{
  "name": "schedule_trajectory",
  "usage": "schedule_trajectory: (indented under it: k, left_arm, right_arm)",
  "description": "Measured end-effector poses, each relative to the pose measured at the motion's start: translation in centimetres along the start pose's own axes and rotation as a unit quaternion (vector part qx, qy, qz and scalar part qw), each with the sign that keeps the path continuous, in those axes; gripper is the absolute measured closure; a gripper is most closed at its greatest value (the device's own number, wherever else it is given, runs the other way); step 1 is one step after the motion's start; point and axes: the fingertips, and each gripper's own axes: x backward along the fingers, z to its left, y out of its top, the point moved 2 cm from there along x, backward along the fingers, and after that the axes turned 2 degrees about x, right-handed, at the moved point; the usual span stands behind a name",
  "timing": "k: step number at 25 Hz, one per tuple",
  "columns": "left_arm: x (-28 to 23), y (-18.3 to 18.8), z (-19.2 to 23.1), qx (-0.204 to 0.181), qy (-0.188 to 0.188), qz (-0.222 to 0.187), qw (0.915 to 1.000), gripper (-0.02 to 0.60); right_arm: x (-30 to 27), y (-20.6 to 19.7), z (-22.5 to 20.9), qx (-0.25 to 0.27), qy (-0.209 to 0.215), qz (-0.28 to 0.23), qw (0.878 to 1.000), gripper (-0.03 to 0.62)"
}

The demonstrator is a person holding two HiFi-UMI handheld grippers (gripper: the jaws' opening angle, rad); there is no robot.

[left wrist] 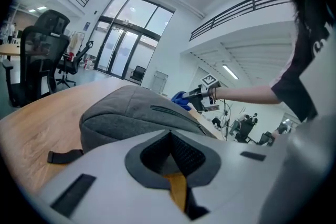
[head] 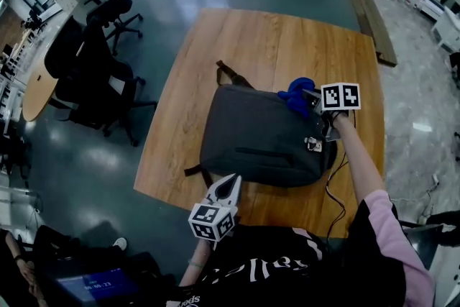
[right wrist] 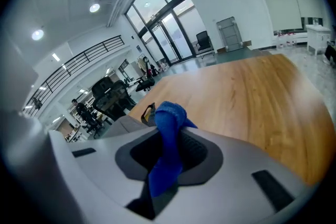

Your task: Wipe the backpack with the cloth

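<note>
Grey backpack (head: 262, 136) lying flat on the wooden table (head: 287, 32).
Blue cloth (head: 296, 94) clamped tight in the right gripper (head: 312, 101) at the bag's far right corner; left gripper (head: 228, 188) pinched closed on nothing, just beside the near edge.

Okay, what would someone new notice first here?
A dark grey backpack lies flat in the middle of the wooden table. A bright blue cloth stands out at its far right corner, pinched in the right gripper. The left gripper is shut and empty by the table's near edge.
</note>
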Motion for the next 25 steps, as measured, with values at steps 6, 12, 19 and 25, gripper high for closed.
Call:
schedule_trajectory:
  k: [6,12,19,25]
  left_arm:
    - [-0.6,-0.2,-1.2,-0.003,-0.004,0.009,0.9999,0.583]
    - [-1.2,-0.8,-4.3,-0.009,-0.003,0.007,0.9999,0.583]
    - [-0.9,-2.8,-8.1,-0.008,0.016,0.001,0.9998,0.583]
    - [0.2,-4.9,-10.6,0.023,0.044,-0.004,0.9988,0.583]
  right_arm:
    - [4.7,-3.0,-4.5,-0.050,-0.023,-0.018,0.998,0.528]
    - [8.9,-6.4,-6.7,-0.098,-0.008,-0.037,0.994,0.528]
    - [12.6,-10.8,-5.6,-0.091,0.020,-0.039,0.995,0.528]
    - [15.0,-13.9,-3.1,-0.083,0.043,-0.044,0.995,0.528]
